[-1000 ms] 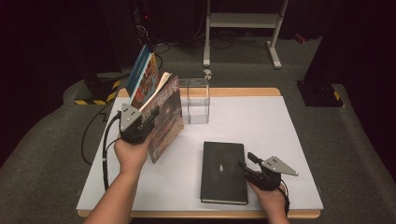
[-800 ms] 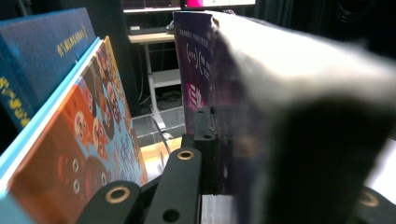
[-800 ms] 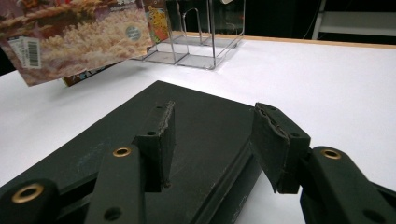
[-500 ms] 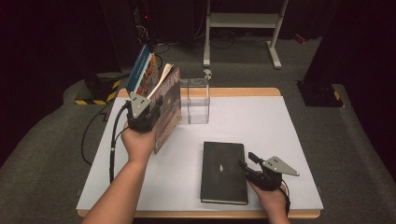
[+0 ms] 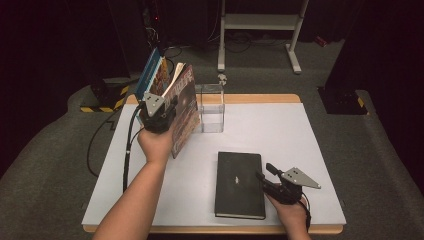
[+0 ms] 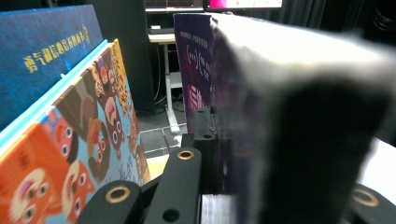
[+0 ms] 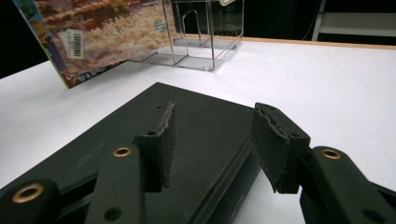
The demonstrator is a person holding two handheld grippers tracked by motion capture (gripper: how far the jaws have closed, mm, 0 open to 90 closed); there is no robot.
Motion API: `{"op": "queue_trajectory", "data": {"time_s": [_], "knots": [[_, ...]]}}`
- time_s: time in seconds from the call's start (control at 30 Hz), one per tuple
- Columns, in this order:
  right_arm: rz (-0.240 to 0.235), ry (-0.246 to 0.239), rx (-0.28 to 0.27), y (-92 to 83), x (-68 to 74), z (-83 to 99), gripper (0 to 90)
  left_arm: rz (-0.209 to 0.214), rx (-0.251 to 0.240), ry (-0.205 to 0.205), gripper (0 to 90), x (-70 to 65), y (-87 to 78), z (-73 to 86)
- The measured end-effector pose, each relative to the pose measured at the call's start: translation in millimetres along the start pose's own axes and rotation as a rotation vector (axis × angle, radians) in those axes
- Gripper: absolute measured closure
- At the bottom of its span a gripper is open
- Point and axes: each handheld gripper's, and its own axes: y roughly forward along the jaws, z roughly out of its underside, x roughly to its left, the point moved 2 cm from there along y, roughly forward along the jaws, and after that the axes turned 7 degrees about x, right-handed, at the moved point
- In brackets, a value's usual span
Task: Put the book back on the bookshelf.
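My left gripper (image 5: 166, 109) is shut on a thick book with a coral-reef cover (image 5: 184, 114), held upright above the table's back left. In the left gripper view that book (image 6: 280, 107) sits between the jaws, with one black finger (image 6: 204, 135) pressed against its side. Just left of it lean a blue book (image 5: 151, 70) and a bright cartoon-covered book (image 5: 161, 80). A black book (image 5: 240, 184) lies flat at the front. My right gripper (image 5: 264, 175) stands open at its right edge. One jaw hangs over the cover (image 7: 201, 140) and the other beside the edge.
A clear acrylic book stand (image 5: 211, 107) sits at the back centre, right of the held book. The white table top (image 5: 300, 150) has a wooden front edge. A cable trails from the left gripper off the left side. A metal rack stands on the floor behind.
My left hand has carried the coral-cover book away from me and slightly right, closer to the leaning books. The right gripper and black book have not moved.
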Motion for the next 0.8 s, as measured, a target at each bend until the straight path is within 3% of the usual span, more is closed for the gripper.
{"op": "queue_trajectory", "data": {"time_s": [0.23,0.37,0.8], "knots": [[-0.002,0.0,-0.004,-1.0,-0.6,-0.2,49.5,-0.018,-0.001,0.028,84.0,-3.2,19.1,-0.4],[-0.001,0.002,-0.009,-2.2,-1.5,-0.6,49.5,-0.035,0.002,0.014,84.0,-0.6,29.7,-3.6],[-0.007,0.005,-0.011,-2.6,-1.8,-0.3,49.4,-0.061,-0.015,0.047,84.0,-1.6,55.5,-5.2]]}}
